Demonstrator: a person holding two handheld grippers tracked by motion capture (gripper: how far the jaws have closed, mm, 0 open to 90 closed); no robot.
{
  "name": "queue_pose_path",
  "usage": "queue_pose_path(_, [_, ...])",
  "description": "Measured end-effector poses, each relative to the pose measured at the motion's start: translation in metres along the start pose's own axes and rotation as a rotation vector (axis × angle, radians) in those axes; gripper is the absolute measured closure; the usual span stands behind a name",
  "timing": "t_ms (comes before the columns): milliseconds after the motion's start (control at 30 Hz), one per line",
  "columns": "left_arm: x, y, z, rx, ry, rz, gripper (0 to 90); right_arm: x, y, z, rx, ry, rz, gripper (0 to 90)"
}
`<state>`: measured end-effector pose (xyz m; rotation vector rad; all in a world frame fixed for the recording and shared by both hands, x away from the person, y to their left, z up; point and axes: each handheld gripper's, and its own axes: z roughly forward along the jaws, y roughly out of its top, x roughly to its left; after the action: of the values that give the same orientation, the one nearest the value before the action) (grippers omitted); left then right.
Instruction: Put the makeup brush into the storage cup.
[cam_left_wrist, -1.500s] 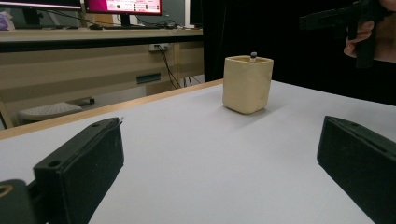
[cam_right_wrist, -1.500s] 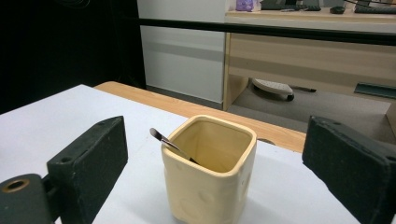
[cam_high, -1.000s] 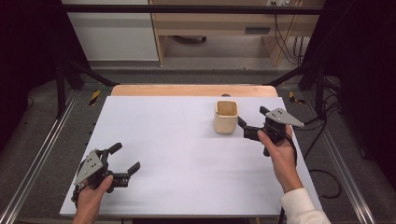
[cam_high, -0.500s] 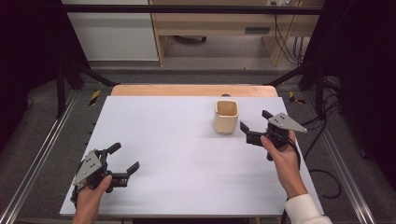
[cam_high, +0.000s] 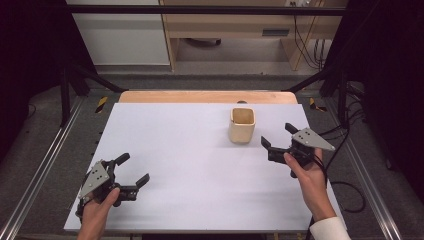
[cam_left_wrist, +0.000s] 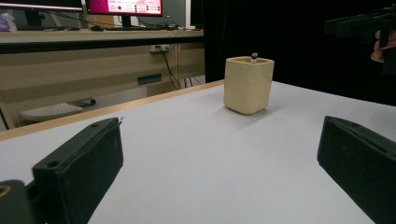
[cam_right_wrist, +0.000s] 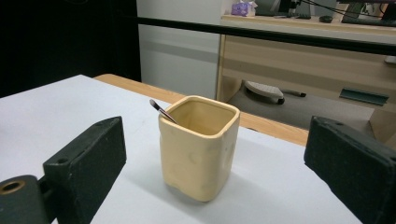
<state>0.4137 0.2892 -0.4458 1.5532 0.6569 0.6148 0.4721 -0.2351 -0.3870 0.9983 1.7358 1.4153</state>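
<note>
Two hand-held grippers, both spread wide and empty, over a white table with one cream square cup.

The cup stands upright toward the table's far right; a thin dark stick leans out of it. The right gripper, jaws wide apart, is near the cup without touching it. The left gripper, equally open, sits at the near left corner, well apart.
</note>
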Motion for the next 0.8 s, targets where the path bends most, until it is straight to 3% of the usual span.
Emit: queue_pose_path(800, [-0.001,0.0,0.001,0.0,-0.007,0.004,0.0,0.0,-0.023,-0.023,-0.02,-0.012,-0.03,6.2])
